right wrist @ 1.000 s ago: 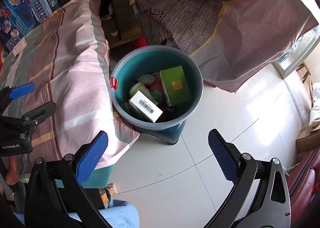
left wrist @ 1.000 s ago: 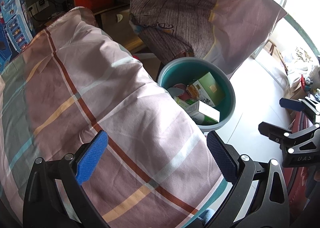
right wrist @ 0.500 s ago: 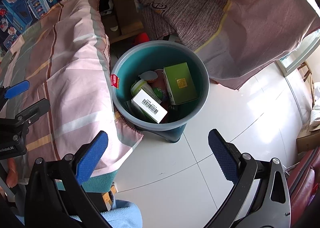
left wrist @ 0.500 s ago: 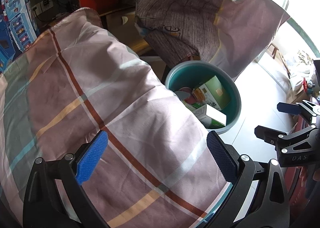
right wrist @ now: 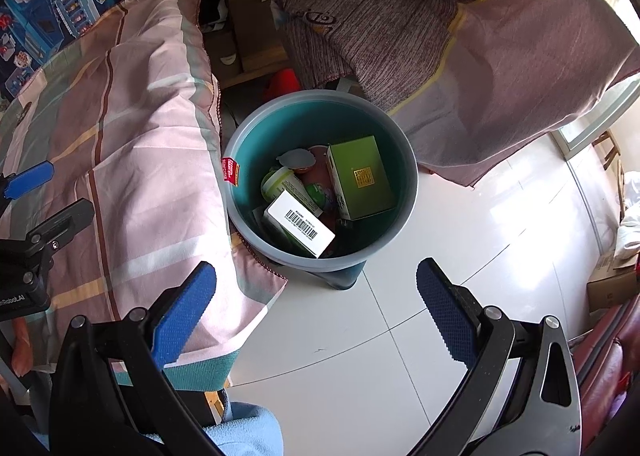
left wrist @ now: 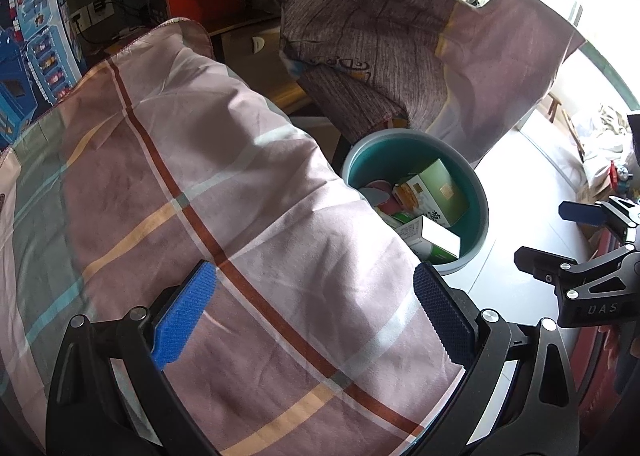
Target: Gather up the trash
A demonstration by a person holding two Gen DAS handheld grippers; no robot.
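Here the bin (right wrist: pixel 320 256) sits at frame centre, holding a green carton (right wrist: pixel 362 176) and a white barcoded box (right wrist: pixel 300 222). Both look light, stiff cardboard, best pinched across their narrow sides. Left gripper (left wrist: pixel 314 318) and right gripper (right wrist: pixel 316 314) hang with jaws spread, empty.

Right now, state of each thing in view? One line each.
left tool: open, holding nothing, over the plaid cloth
right tool: open, holding nothing, above the floor
bin: upright, no lid, partly filled
green box: closed, lying in the bin
white barcode box: closed, tilted atop the trash
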